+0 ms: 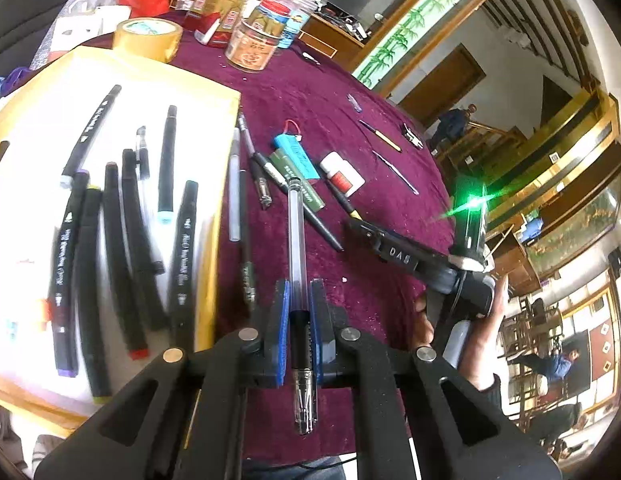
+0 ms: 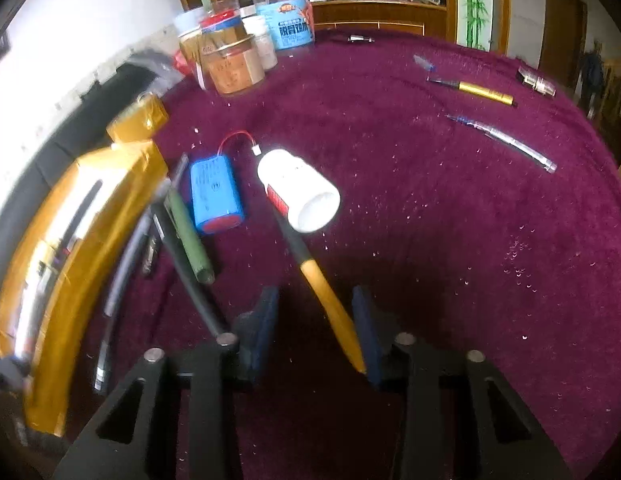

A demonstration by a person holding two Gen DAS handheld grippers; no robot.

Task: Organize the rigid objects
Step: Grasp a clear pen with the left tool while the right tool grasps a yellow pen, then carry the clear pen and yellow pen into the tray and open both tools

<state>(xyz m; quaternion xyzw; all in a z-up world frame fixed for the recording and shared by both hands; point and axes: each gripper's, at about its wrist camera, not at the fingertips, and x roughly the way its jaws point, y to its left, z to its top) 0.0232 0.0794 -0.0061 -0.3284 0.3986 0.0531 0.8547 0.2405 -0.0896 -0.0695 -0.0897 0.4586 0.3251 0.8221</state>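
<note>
My left gripper (image 1: 299, 292) is shut on a clear ballpoint pen (image 1: 297, 248) and holds it over the purple tablecloth, right of a yellow-edged white tray (image 1: 26, 220) with several black markers (image 1: 110, 240). My right gripper (image 2: 314, 304) is open around a yellow-and-black pen (image 2: 322, 280) that lies on the cloth and touches the right pad. That pen's black end runs under a white bottle (image 2: 296, 194). The right gripper also shows in the left wrist view (image 1: 356, 222), low by the yellow-tipped pen (image 1: 342, 200).
A blue battery pack (image 2: 216, 192), a green pen (image 2: 188, 236) and dark pens (image 1: 246, 216) lie beside the tray. A gold pen (image 2: 478, 90) and a clear pen (image 2: 510, 140) lie far right. Jars (image 2: 230, 64) and a tape roll (image 1: 148, 38) stand at the back.
</note>
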